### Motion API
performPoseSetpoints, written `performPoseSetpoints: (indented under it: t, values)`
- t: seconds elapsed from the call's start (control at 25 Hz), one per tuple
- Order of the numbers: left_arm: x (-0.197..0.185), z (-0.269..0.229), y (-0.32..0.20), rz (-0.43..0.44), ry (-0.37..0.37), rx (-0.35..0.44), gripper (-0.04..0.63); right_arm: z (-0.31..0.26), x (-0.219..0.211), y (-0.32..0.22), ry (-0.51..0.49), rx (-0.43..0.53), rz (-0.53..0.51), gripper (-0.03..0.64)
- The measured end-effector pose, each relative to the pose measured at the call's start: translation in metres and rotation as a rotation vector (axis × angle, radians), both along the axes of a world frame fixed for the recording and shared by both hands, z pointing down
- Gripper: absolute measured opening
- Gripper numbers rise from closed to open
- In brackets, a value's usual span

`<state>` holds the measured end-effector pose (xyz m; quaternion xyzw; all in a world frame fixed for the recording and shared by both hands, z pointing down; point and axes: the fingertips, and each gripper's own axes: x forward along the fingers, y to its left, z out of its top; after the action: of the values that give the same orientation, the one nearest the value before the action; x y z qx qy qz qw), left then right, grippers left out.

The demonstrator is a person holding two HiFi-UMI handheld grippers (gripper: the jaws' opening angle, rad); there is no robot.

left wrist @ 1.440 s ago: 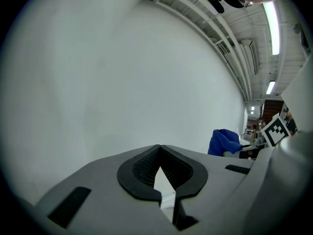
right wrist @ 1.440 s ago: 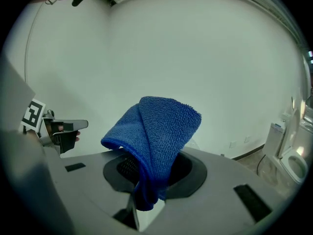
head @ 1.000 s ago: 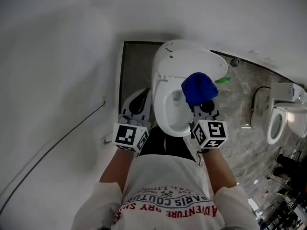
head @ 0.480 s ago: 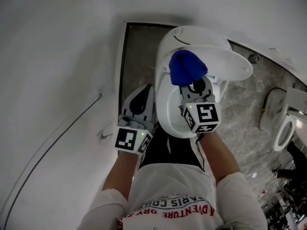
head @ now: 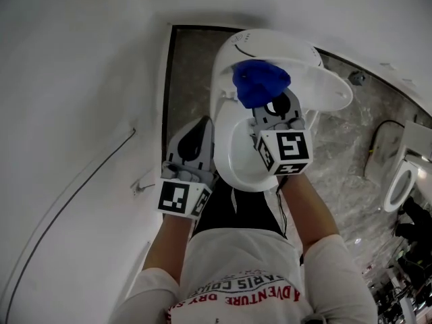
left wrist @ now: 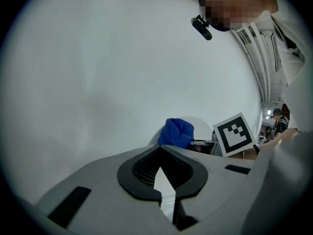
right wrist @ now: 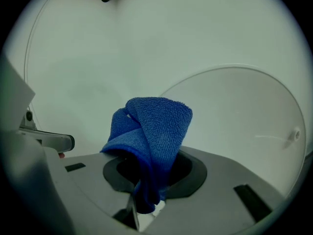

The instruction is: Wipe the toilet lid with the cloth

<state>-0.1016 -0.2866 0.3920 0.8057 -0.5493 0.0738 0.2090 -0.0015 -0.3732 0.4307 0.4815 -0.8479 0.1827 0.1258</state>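
The white toilet has its lid raised behind the bowl. My right gripper is shut on a bunched blue cloth and holds it against the lid's left part. In the right gripper view the cloth bulges up out of the jaws, and the round lid fills the background. My left gripper hangs left of the bowl, apart from the toilet, with its jaws together and empty. The left gripper view shows the cloth in front of the lid, beyond that gripper.
A white wall with a thin black cable runs along the left. A dark floor strip lies between the wall and the toilet. Marbled floor spreads to the right, where a second white fixture stands.
My right gripper has carried the cloth across the lid to the left and farther from me. The left gripper has stayed beside the bowl.
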Motion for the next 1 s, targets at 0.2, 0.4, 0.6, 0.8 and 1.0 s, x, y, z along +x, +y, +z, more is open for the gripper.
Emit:
performPoseSetpoints:
  t: [0.2,0.4,0.6,0.8,1.0]
  values:
    - [0.026,-0.003,-0.001,0.027,-0.002,-0.006,0.006,-0.006,0.037,-0.003,-0.001,-0.001,0.055,0.087]
    - [0.056,-0.004,0.002,0.073,-0.004,-0.014,0.006,-0.014,0.077,-0.002,0.01,0.012,0.105,0.087]
    - [0.086,-0.003,0.009,0.116,-0.007,-0.021,0.006,-0.02,0.125,0.003,0.032,0.024,0.167,0.087]
    - [0.115,-0.012,0.019,0.139,-0.004,-0.008,0.006,-0.02,0.171,0.015,0.081,0.01,0.215,0.087]
    - [0.142,-0.017,0.024,0.181,-0.011,-0.007,0.006,-0.025,0.213,0.025,0.096,-0.002,0.266,0.087]
